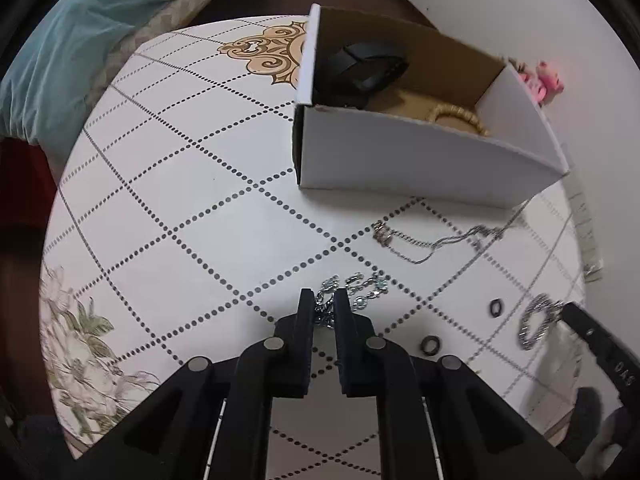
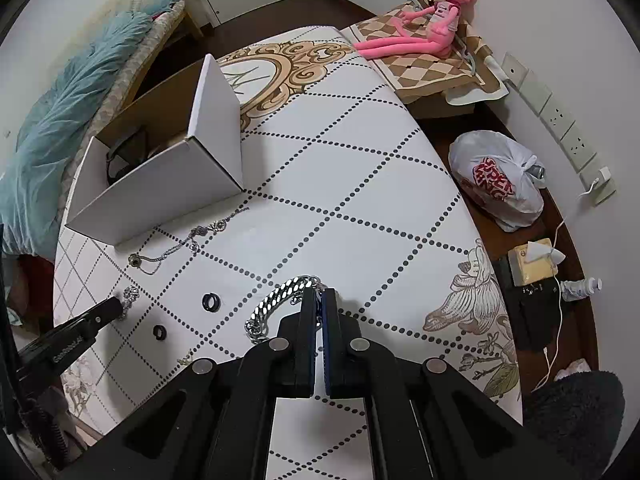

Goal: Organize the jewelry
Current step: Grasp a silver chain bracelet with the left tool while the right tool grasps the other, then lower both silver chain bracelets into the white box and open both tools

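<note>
My left gripper [image 1: 323,300] is nearly shut around a silver link bracelet [image 1: 360,290] that lies on the table; it also shows in the right wrist view [image 2: 114,304]. My right gripper [image 2: 319,296] is shut on a thick silver curb chain [image 2: 276,300], seen in the left wrist view [image 1: 536,320] too. A thin silver necklace with a pendant [image 1: 424,242] lies in front of the open white cardboard box [image 1: 420,160]. Two black rings [image 1: 495,307] [image 1: 431,346] lie on the table between the grippers. The box holds a black band [image 1: 368,66] and a gold bangle [image 1: 460,118].
The table [image 2: 360,184] has a white cloth with dotted diamonds. A blue quilt [image 2: 60,120] lies on a bed at left. A pink plush toy [image 2: 424,28], a plastic bag [image 2: 496,180] and wall sockets [image 2: 560,120] are to the right, off the table.
</note>
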Tool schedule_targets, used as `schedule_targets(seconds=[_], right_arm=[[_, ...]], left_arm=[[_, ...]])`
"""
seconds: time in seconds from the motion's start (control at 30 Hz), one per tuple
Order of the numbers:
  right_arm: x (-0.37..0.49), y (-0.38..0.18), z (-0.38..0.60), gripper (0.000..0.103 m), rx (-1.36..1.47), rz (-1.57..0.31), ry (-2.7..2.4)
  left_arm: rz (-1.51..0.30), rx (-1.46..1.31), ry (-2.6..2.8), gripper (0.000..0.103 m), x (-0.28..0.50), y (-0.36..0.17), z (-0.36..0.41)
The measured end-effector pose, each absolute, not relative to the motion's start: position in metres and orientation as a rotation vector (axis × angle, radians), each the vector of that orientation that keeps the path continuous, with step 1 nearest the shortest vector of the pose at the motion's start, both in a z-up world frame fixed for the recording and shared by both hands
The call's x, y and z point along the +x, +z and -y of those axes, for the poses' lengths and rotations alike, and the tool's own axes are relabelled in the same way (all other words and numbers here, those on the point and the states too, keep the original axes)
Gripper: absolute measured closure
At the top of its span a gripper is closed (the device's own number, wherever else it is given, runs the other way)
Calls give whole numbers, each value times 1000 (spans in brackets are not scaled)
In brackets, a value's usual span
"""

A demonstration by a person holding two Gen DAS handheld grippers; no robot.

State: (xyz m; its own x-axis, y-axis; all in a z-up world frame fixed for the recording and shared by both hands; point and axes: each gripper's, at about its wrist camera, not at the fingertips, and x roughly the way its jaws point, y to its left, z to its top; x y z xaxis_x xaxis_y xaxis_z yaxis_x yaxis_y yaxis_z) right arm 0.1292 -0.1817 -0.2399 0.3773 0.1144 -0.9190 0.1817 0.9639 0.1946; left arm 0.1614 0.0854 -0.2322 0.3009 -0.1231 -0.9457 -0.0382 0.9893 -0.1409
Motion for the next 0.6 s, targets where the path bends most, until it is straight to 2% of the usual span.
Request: schedule_targets(seconds=[0.3,0.6], right_arm=[[128,-203,179,101,334,-1137,54],[133,-156,171,101,371,-1082,158]], left_arm=[[-1163,-248,-82,101,141,-178,-118],[-1086,-263,-135,101,139,-130,-104]])
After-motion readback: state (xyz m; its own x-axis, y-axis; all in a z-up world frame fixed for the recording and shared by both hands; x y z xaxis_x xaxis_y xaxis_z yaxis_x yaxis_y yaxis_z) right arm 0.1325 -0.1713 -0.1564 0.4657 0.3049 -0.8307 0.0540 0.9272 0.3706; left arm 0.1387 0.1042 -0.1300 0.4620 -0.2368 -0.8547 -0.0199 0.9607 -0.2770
